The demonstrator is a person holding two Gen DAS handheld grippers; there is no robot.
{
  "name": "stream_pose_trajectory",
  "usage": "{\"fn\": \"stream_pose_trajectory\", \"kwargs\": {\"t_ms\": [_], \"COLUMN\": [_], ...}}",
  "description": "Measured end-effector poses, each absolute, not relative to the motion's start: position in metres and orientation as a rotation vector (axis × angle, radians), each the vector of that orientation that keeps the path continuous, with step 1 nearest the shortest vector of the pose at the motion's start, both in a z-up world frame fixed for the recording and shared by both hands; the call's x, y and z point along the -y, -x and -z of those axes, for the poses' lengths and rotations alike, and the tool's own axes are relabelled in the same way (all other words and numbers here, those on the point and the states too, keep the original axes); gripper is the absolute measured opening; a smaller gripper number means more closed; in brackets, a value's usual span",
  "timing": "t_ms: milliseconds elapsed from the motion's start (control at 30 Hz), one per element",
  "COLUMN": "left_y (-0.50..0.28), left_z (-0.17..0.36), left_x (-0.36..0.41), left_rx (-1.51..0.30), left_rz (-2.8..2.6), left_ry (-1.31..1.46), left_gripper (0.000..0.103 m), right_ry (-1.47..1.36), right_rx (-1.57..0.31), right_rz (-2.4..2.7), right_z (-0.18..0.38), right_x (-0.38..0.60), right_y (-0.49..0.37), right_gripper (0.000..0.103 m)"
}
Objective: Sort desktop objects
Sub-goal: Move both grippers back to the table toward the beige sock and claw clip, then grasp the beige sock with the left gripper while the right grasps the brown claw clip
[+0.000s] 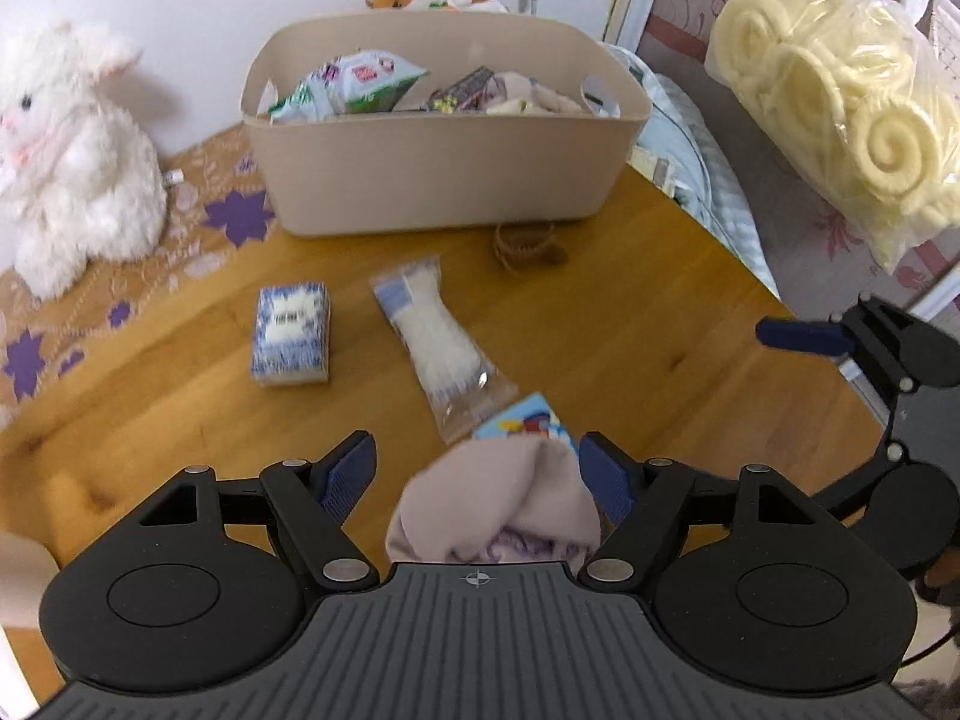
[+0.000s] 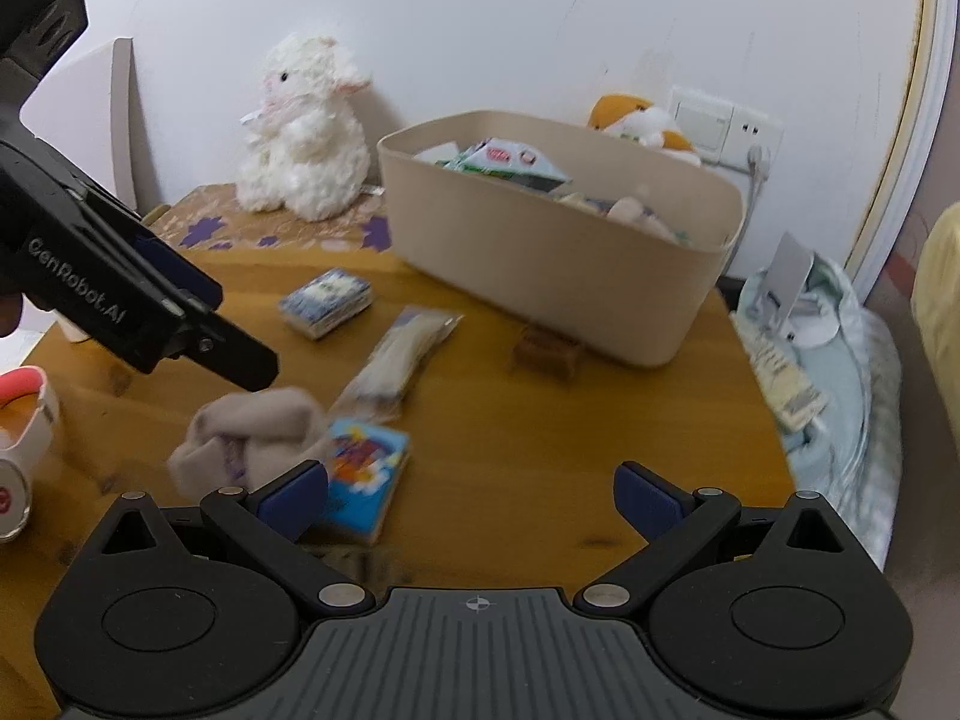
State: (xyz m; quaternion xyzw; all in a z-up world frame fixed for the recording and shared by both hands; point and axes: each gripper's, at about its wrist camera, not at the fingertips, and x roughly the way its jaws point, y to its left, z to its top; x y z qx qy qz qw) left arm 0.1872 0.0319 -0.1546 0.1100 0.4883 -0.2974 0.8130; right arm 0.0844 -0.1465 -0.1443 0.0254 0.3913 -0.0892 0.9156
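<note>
Sock bundle (image 1: 498, 504) btwn spread left tool (image 1: 477, 477), untouched; colourful pack (image 2: 366, 474) beside; right tool (image 2: 471, 498) spread, empty.

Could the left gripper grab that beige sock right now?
Probably yes: the left gripper has its jaws wide open on either side of the beige sock, with nothing lying over it.

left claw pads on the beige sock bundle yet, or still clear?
Cannot tell. In the left wrist view the left claw stands open around the beige sock bundle; one pad is clearly off it, the other pad sits at its edge, gap unclear.
</note>
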Motion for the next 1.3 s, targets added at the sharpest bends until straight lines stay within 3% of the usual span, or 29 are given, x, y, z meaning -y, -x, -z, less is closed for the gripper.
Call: {"fn": "stream_pose_trajectory", "kwargs": {"t_ms": [567,1200,1267,1300], "left_y": [-0.194,-0.199,-0.197,-0.196], "left_z": [0.206,0.231,0.231,0.230], "left_x": [-0.055,-0.043,-0.042,-0.042], "left_rx": [-1.244,-1.275,-1.269,-1.262], "left_rz": [0.537,0.529,0.523,0.523], "left_ry": [0.057,0.070,0.059,0.049], "left_gripper": [0.076,0.086,0.086,0.085], "right_ry": [-0.108,-0.141,-0.145,-0.152], "right_rx": [-0.918,-0.978,-0.980,-0.980], "right_rz": [0.093,0.039,0.030,0.019], "right_z": [0.182,0.200,0.202,0.203], "right_x": [0.102,0.099,0.097,0.097], "right_y": [-0.095,-0.109,-0.109,-0.108], "right_gripper": [0.103,0.103,0.100,0.093]}}
